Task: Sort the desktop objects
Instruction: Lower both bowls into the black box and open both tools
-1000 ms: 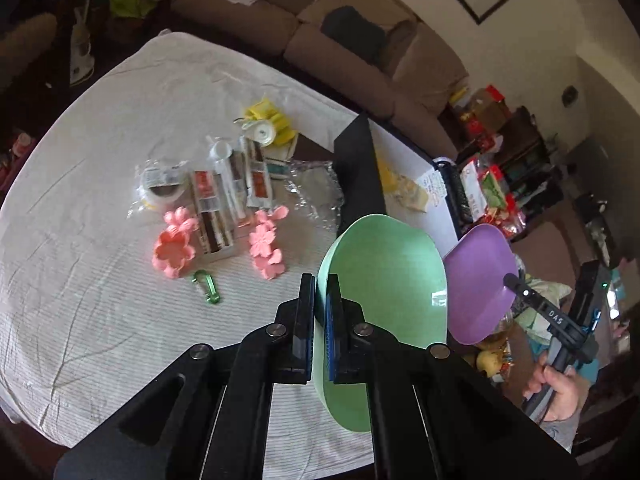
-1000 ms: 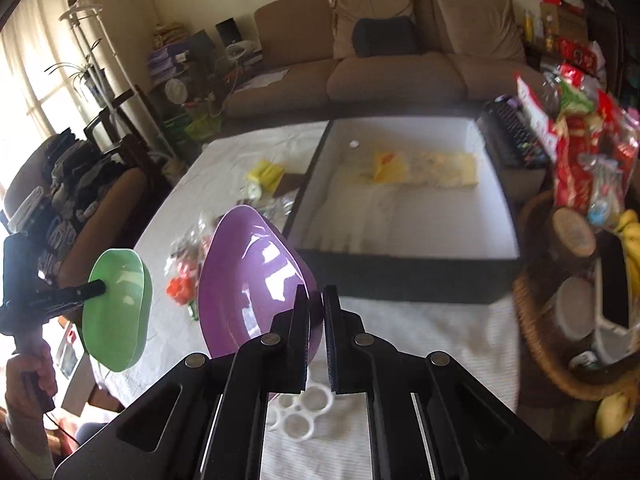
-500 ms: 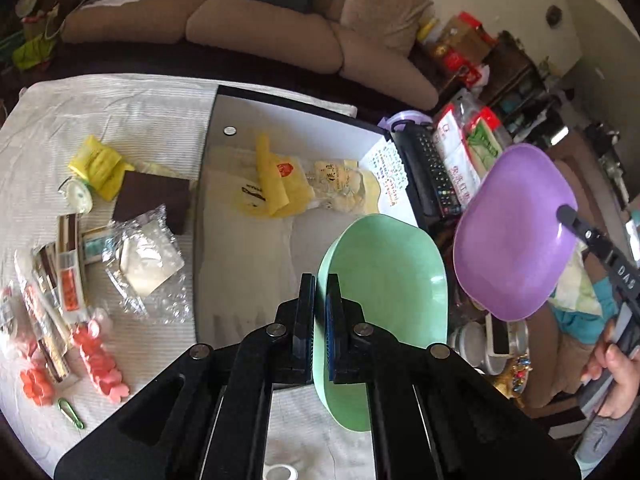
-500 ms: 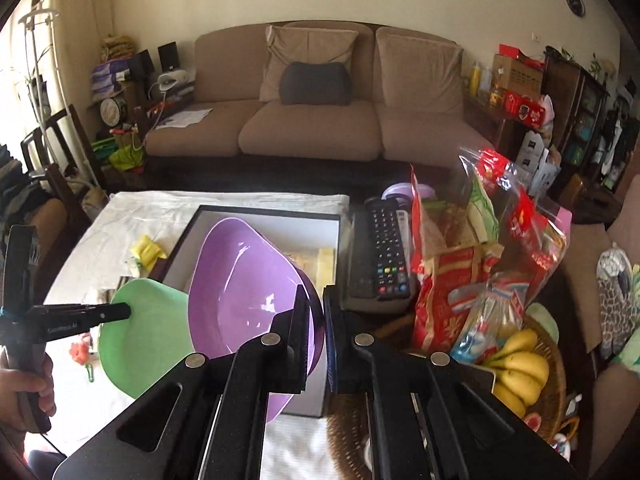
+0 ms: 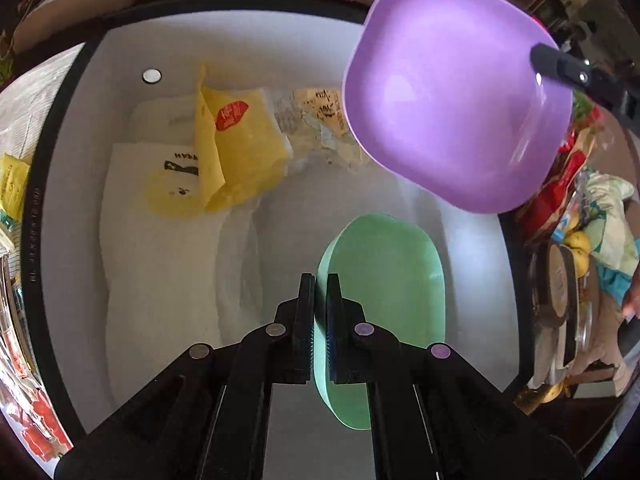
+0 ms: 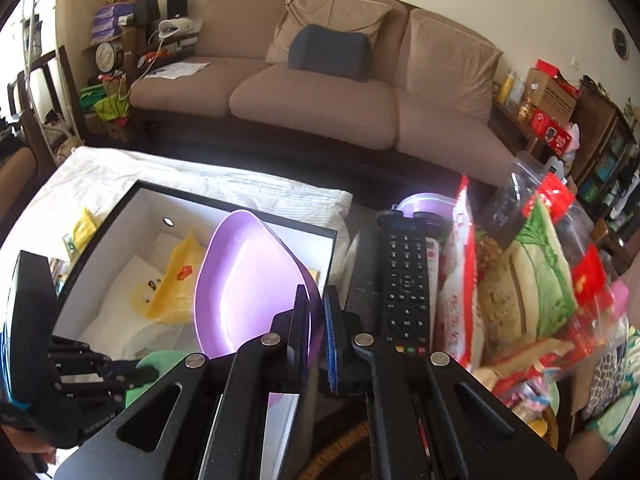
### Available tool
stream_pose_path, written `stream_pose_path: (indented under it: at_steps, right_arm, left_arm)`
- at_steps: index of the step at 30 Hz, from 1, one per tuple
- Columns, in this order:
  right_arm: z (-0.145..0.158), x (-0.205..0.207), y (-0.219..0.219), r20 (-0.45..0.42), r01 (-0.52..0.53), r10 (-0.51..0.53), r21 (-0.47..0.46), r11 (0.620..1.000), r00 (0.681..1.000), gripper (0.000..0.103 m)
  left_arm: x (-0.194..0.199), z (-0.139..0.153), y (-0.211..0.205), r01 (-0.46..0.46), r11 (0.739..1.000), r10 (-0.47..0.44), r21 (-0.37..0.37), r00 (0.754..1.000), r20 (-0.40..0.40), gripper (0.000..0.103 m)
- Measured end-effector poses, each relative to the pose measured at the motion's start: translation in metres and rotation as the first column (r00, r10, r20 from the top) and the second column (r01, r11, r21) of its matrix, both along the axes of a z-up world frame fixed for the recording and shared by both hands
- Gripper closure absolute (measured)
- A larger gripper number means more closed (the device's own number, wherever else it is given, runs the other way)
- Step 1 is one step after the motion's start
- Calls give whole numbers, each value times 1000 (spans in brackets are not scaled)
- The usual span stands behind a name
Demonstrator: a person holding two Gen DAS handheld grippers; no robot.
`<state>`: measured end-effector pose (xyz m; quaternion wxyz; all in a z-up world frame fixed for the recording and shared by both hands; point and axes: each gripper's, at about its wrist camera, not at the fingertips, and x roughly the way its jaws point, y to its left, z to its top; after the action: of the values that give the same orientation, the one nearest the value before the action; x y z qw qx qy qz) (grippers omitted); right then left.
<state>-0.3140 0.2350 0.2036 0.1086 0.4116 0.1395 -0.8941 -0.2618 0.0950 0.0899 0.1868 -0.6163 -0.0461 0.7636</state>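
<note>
My left gripper (image 5: 319,280) is shut on the rim of a green bowl (image 5: 388,280), which hangs low inside a black-rimmed white box (image 5: 68,128). My right gripper (image 6: 318,294) is shut on the rim of a purple bowl (image 6: 248,280); this purple bowl (image 5: 452,100) hovers over the box's far right corner. The left gripper (image 6: 132,374) shows at the lower left of the right wrist view, with a sliver of the green bowl (image 6: 160,360). Yellow bags (image 5: 236,144) and white paper (image 5: 160,272) lie on the box floor.
A black remote (image 6: 404,276) lies right of the box, beside snack bags (image 6: 532,280). A basket with bananas (image 5: 576,240) sits past the box's right wall. A brown sofa (image 6: 320,92) stands behind the cloth-covered table (image 6: 100,176). Small items lie on the cloth at left (image 5: 12,184).
Both grippers carried their bowls from above the cloth to over the box. The green bowl has sunk into the box and the purple one has come close above it.
</note>
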Motion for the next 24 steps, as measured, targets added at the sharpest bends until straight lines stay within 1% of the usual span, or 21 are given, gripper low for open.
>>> stream_pose_path:
  at_steps: [2, 3, 4, 6, 8, 10, 12, 14, 16, 18, 20, 21, 23, 24]
  right_arm:
    - [-11, -5, -1, 18, -17, 17, 0, 1000, 1000, 97]
    - [-15, -6, -2, 26, -27, 26, 4, 1000, 999, 97]
    - [-20, -7, -4, 35, -37, 37, 11, 999, 999, 97]
    - [-28, -7, -7, 46, -65, 64, 24, 998, 997, 97]
    - [-35, -6, -12, 50, -95, 93, 42, 995, 994, 97]
    - [-41, -5, -18, 62, -118, 115, 56, 991, 991, 97]
    - [-48, -5, -24, 87, -138, 132, 69, 988, 987, 97]
    - [-57, -5, -33, 110, -160, 149, 103, 982, 983, 97]
    - [-66, -5, -44, 137, -191, 173, 137, 972, 975, 97]
    - [-75, -9, -49, 159, -200, 174, 164, 966, 972, 97]
    - [-85, -13, -54, 173, -192, 158, 201, 961, 972, 96]
    - [-91, -14, -57, 177, -190, 149, 245, 951, 973, 96]
    - [-100, -14, -62, 154, -162, 114, 347, 924, 981, 96]
    - [-103, -15, -63, 148, -145, 95, 371, 917, 984, 94]
  left_arm:
    - [6, -7, 4, 28, 999, -28, -22, 999, 32, 93]
    - [9, -8, 5, 38, 999, -37, -34, 999, 38, 93]
    - [12, -7, 4, 47, 998, -45, -39, 998, 39, 93]
    - [19, -1, -1, 50, 998, -49, -30, 998, 29, 88]
    - [28, 8, -8, 51, 998, -51, -27, 999, 3, 72]
    - [39, 16, -16, 63, 998, -64, -18, 998, -15, 67]
    - [49, 22, -26, 60, 998, -60, -13, 998, -31, 67]
    - [58, 28, -42, 32, 999, -30, 33, 999, -45, 67]
    - [67, 34, -62, 3, 995, 2, 99, 999, -54, 67]
    - [79, 42, -80, -21, 991, 32, 130, 996, -84, 66]
    - [89, 49, -92, -28, 990, 43, 137, 993, -111, 65]
    - [93, 50, -96, -30, 990, 47, 136, 992, -120, 64]
    - [94, 53, -100, -28, 991, 44, 127, 991, -129, 64]
    - [94, 54, -101, -24, 992, 40, 120, 990, -132, 64]
